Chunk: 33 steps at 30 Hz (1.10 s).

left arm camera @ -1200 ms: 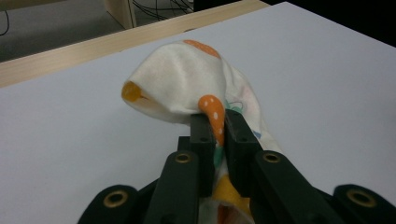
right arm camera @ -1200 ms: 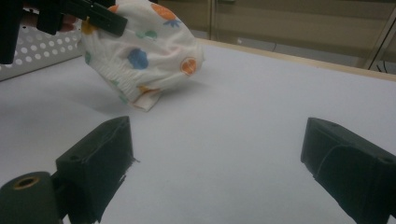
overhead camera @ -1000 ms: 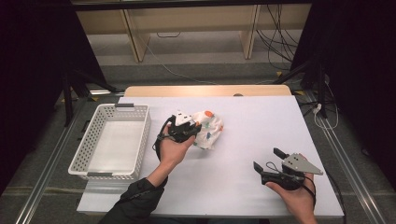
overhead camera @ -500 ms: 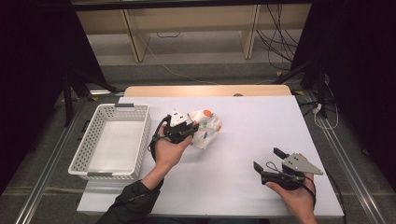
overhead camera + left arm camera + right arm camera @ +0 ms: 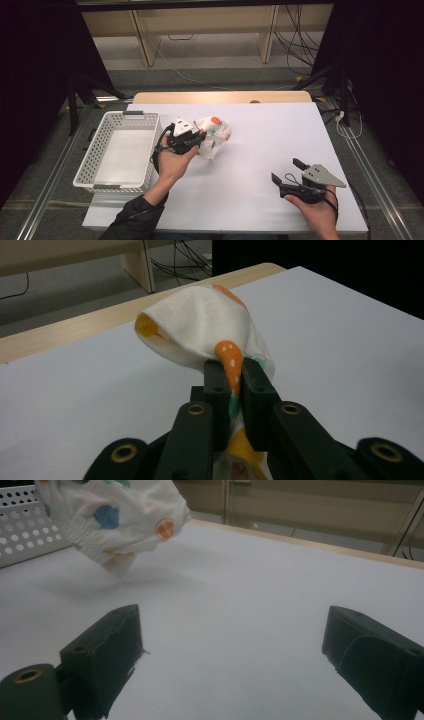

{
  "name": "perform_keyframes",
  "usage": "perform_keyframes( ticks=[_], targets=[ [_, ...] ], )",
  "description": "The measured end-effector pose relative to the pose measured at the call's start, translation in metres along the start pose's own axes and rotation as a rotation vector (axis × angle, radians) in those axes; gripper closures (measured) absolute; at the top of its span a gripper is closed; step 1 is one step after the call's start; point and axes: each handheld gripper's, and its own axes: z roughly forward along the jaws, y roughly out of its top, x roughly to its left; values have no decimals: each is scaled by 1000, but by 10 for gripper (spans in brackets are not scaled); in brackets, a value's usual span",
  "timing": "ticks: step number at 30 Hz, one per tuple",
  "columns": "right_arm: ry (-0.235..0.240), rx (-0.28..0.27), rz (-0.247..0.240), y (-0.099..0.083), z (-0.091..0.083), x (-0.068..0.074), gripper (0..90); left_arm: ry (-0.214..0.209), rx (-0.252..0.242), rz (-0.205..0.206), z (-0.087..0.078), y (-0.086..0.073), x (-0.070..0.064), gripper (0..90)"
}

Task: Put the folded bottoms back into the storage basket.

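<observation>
The cloth (image 5: 212, 136) is white with orange, blue and green dots. The basket (image 5: 95, 155) is white and perforated. The desk (image 5: 280, 145) is white, with a pale wood far edge. Both grippers' fingers (image 5: 102, 657) are black.

Around my work area: table and backdrop.
I see a white table top (image 5: 280, 150) with a wooden far edge (image 5: 220, 97), wooden furniture legs (image 5: 141, 35) on the grey floor behind it, loose cables (image 5: 295, 40) at the back right, and black curtains (image 5: 380, 75) on both sides.
</observation>
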Motion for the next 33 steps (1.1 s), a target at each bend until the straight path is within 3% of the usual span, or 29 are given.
perform_keyframes(
  ticks=[33],
  targets=[
    [-5, -2, 0, 0, 0, 0, 98, 39, -21, -16, -28, 1, 17, 829]
  ],
)
